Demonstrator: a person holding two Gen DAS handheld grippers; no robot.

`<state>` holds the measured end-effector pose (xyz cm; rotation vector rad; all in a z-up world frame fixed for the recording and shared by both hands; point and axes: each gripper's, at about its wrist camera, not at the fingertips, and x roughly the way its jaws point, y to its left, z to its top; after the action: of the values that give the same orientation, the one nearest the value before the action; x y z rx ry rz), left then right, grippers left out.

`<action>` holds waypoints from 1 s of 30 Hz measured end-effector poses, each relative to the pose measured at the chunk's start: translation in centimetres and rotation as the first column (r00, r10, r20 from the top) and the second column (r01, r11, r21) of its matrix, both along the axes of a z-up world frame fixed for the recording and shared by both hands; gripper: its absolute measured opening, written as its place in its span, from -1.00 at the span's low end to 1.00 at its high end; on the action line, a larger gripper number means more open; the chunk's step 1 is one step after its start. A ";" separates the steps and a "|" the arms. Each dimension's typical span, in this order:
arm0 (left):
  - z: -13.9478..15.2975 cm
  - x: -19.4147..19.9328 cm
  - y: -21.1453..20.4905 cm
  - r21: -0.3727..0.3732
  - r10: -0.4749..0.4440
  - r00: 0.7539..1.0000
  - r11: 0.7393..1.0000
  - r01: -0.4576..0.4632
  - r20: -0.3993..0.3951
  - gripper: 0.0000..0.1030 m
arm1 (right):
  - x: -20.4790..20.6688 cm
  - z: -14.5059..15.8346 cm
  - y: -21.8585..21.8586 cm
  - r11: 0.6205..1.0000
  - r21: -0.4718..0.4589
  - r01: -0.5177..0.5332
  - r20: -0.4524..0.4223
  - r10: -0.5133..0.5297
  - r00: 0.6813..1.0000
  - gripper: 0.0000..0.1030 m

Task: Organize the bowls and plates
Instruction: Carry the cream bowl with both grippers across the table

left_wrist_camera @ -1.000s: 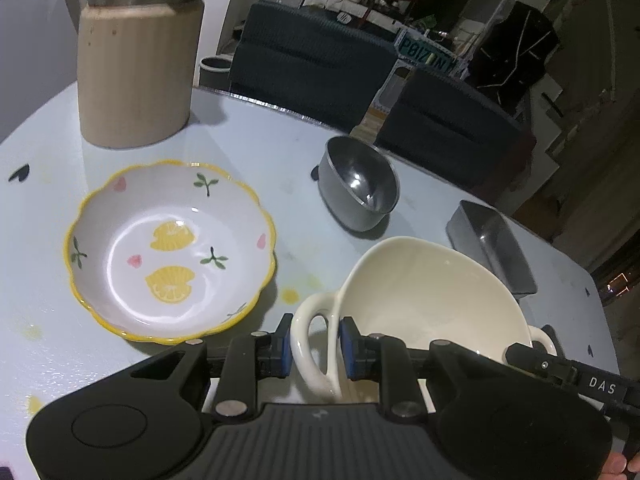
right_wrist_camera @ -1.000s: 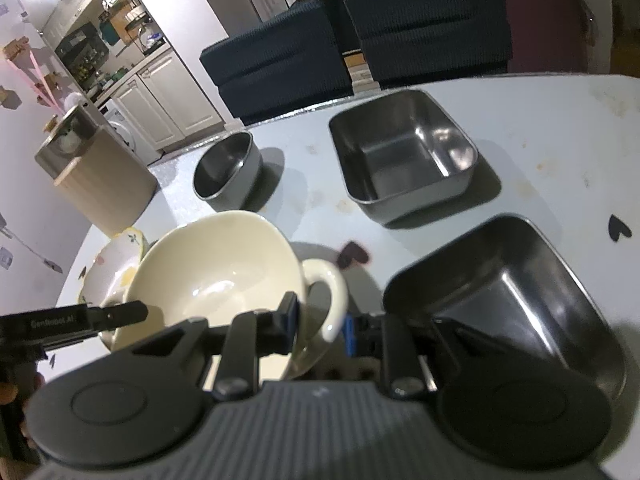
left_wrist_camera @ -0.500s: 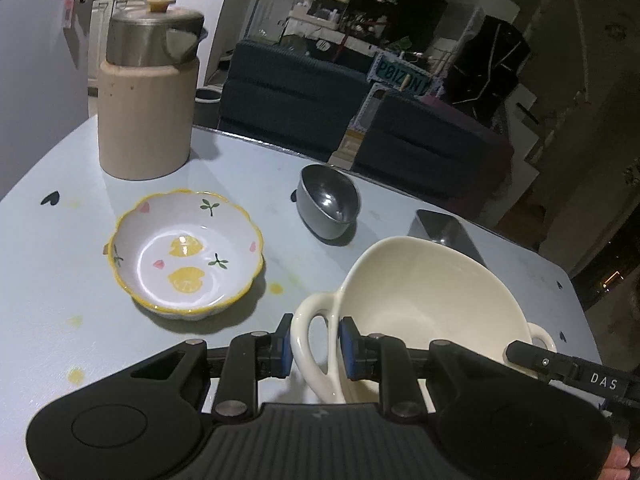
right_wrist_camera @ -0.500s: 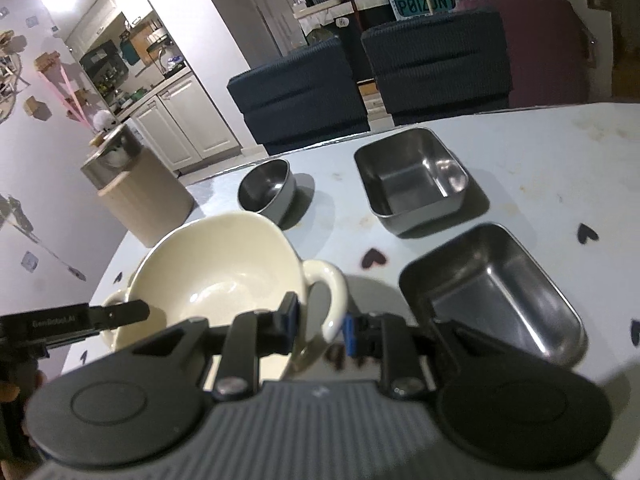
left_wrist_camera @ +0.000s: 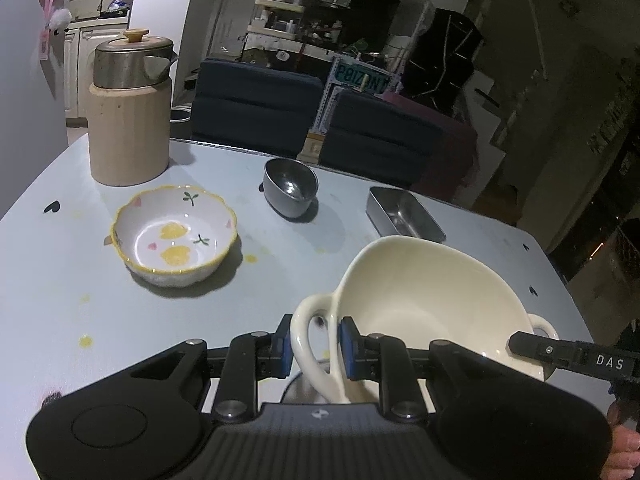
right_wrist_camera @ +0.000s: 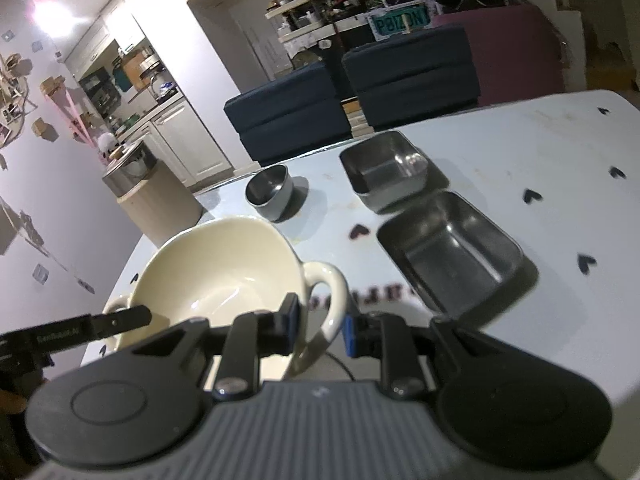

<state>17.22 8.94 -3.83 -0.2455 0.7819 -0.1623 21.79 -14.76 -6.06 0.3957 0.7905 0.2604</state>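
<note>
A cream two-handled bowl (left_wrist_camera: 424,292) is held in the air above the table by both grippers. My left gripper (left_wrist_camera: 314,346) is shut on its left handle. My right gripper (right_wrist_camera: 320,326) is shut on its right handle (right_wrist_camera: 326,300); the bowl also shows in the right wrist view (right_wrist_camera: 224,276). A lemon-pattern bowl (left_wrist_camera: 174,234) sits on the table to the left. A small round steel bowl (left_wrist_camera: 290,186) stands behind it and shows in the right wrist view (right_wrist_camera: 270,192). Two steel rectangular trays (right_wrist_camera: 386,170) (right_wrist_camera: 452,252) sit to the right.
A beige canister with a steel pot on top (left_wrist_camera: 128,120) stands at the back left of the light-blue table (left_wrist_camera: 60,280). Dark armchairs (left_wrist_camera: 256,106) stand beyond the far edge. One steel tray shows in the left wrist view (left_wrist_camera: 404,212).
Both grippers have lifted the cream bowl higher and pulled it back toward the near edge; the table objects look smaller and farther away. Both grips are unchanged.
</note>
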 end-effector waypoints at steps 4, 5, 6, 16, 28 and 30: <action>-0.6 -1.3 0.0 0.000 -0.012 1.000 1.000 0.012 -0.022 -0.51 | -1.2 -0.4 0.1 1.000 -0.006 0.010 -0.025 -0.010 1.000 -0.49; -0.7 -1.5 -0.1 0.004 -0.015 1.000 1.000 0.015 -0.026 -0.51 | -1.5 -0.5 0.2 1.000 -0.012 0.011 -0.032 -0.011 0.999 -0.49; -0.9 -1.7 -0.2 0.010 -0.019 0.999 1.000 0.020 -0.031 -0.51 | -1.8 -0.6 0.3 1.000 -0.015 0.012 -0.038 -0.012 0.999 -0.49; -3.4 -1.6 -0.3 0.031 -0.026 0.989 0.999 0.031 -0.148 -0.46 | -3.3 -2.6 1.1 0.998 -0.059 0.006 -0.139 -0.014 0.990 -0.47; -5.0 -0.9 -0.2 0.039 -0.030 0.979 0.998 0.039 -0.204 -0.42 | -3.1 -3.3 1.7 0.996 -0.091 0.001 -0.191 -0.018 0.981 -0.47; -5.2 -0.9 -0.2 0.045 -0.030 0.977 0.998 0.040 -0.212 -0.41 | -3.0 -3.4 1.8 0.995 -0.095 -0.001 -0.197 -0.018 0.980 -0.47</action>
<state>16.36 8.71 -8.99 -0.2046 1.0005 -0.1519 18.81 -12.96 -9.42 0.3383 0.9925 0.1764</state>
